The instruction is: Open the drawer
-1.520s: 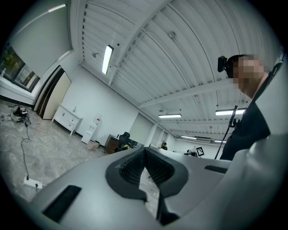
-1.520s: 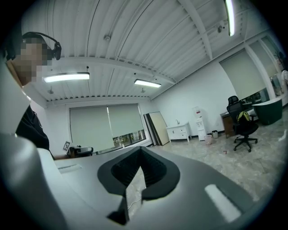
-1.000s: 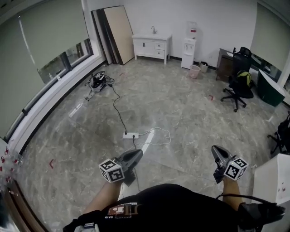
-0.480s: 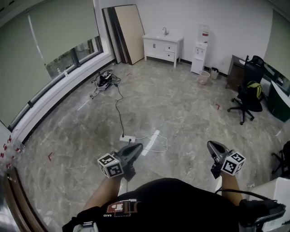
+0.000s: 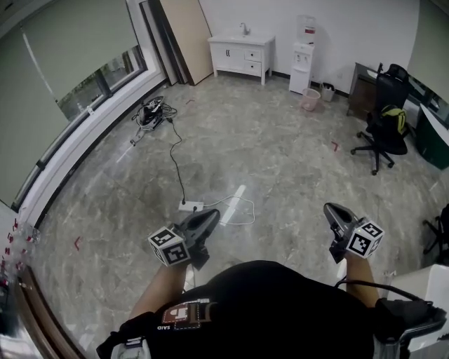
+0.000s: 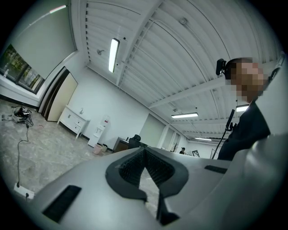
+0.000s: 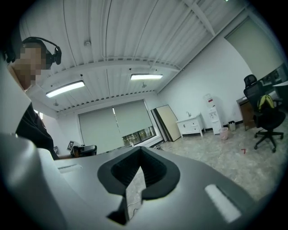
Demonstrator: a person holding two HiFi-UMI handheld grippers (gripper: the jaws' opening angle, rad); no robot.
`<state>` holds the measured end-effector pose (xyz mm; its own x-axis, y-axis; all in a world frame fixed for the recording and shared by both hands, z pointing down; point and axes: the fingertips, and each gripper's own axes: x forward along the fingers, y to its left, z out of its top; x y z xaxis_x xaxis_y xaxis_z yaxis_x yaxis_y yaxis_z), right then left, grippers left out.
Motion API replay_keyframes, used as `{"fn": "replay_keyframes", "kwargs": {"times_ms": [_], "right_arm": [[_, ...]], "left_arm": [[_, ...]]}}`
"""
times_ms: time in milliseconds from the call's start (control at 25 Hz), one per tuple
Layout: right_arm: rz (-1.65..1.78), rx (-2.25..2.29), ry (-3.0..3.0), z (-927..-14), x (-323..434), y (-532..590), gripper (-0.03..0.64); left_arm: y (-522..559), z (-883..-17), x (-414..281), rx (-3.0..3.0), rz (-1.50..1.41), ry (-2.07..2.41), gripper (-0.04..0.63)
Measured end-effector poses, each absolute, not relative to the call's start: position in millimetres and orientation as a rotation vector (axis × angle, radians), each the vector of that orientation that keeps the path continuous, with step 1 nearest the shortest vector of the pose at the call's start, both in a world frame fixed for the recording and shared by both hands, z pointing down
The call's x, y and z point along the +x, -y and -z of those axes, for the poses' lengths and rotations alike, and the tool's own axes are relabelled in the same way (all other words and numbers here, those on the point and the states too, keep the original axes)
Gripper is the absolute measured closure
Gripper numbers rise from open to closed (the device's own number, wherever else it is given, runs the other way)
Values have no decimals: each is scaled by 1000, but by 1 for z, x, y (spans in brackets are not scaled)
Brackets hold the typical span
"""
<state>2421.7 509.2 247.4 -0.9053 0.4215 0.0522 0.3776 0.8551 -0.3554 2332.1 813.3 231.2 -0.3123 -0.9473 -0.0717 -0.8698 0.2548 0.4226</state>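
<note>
Drawer cabinet (image 5: pixel 242 56) stands against the far wall (image 5: pixel 270 17); left tool (image 5: pixel 209 214) and right tool (image 5: pixel 330 208) both closed, empty.

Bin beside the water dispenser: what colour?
The bin is pink; the head view shows it best.

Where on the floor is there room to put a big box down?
The widest bare stretch of floor is the middle, between the cable pile by the window and the office chair on the right. It is bare too in front of the white cabinet. It is crowded around the power strip and by the pink bin.
</note>
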Motion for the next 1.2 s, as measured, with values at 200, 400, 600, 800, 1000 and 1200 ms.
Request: {"fn": "replay_keyframes", "kwargs": {"times_ms": [200, 400, 600, 800, 1000, 1200], "right_arm": [[-492, -565, 2899, -253, 2378, -511, 617], [-472, -430, 2950, -236, 2314, -507, 617], [-467, -361, 2983, -218, 2228, -527, 617], [-473, -360, 2972, -221, 2147, -550, 617], [-483, -374, 2938, -231, 2084, -544, 617], [-523, -416, 2918, -246, 2026, -510, 617]], "left_arm": [[-807, -242, 2270, 1753, 608, 2276, 595], [-804, -238, 2182, 1825, 607, 2207, 595], [-823, -227, 2085, 1890, 580, 2170, 595], [-840, -234, 2003, 1865, 560, 2148, 595], [-831, -238, 1948, 1842, 573, 2141, 595], [-806, -255, 1903, 1786, 586, 2156, 595]]}}
